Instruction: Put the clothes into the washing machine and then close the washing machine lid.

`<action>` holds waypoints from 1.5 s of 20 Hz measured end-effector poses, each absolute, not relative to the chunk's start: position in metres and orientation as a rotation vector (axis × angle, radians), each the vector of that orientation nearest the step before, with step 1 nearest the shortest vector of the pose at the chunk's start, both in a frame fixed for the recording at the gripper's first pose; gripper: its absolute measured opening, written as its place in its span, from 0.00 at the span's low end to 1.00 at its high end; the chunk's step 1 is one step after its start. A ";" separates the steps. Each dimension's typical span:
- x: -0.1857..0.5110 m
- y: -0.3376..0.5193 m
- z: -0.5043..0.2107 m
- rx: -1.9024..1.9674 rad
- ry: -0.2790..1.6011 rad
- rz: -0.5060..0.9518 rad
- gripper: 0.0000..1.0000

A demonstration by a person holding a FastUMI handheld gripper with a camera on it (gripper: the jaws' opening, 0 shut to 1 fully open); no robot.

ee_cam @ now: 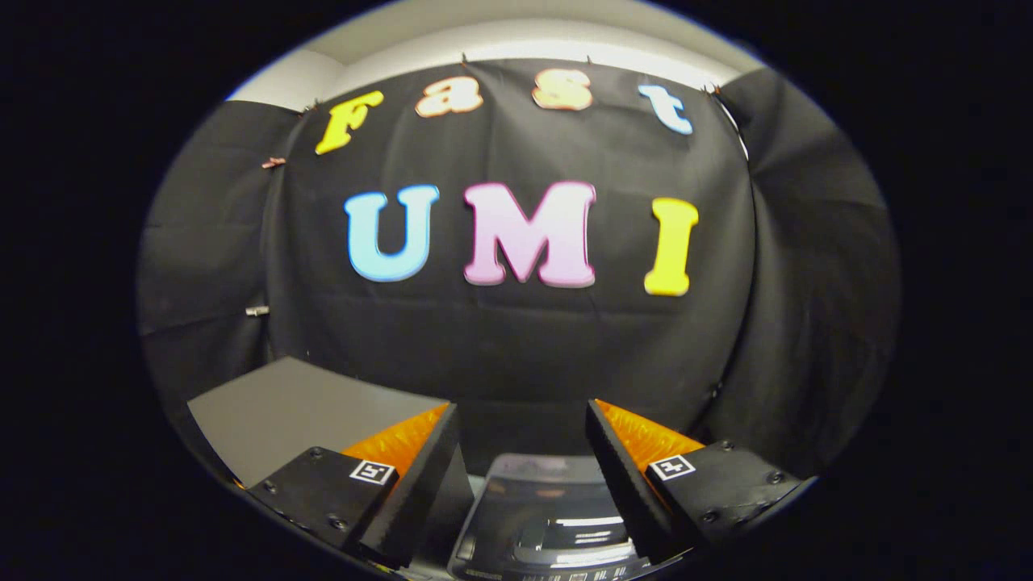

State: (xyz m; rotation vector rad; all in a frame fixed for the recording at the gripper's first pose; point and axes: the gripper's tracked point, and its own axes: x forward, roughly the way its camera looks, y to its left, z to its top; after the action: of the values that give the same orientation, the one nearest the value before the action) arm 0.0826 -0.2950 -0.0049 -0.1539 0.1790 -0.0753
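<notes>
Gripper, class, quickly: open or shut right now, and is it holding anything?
Gripper: open, fingers apart with nothing between them; washing machine lies below and just ahead.

A black cloth wall [516, 347] hung across the middle of the frame, with creased side panels at left and right. Above it, at the top, ran a pale, lit ceiling strip [516, 44]. A flat grey box top [299, 411] sat at lower left against the cloth.
</notes>
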 end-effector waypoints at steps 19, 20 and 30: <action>0.064 -0.212 0.076 -0.200 -0.014 -0.097 0.98; 0.065 -0.213 0.074 -0.195 -0.008 -0.096 0.98; 0.074 -0.206 0.053 -0.189 0.047 -0.055 0.98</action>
State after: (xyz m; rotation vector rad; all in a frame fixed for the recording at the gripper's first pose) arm 0.0738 -0.2065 0.0531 -0.1887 0.0469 -0.0553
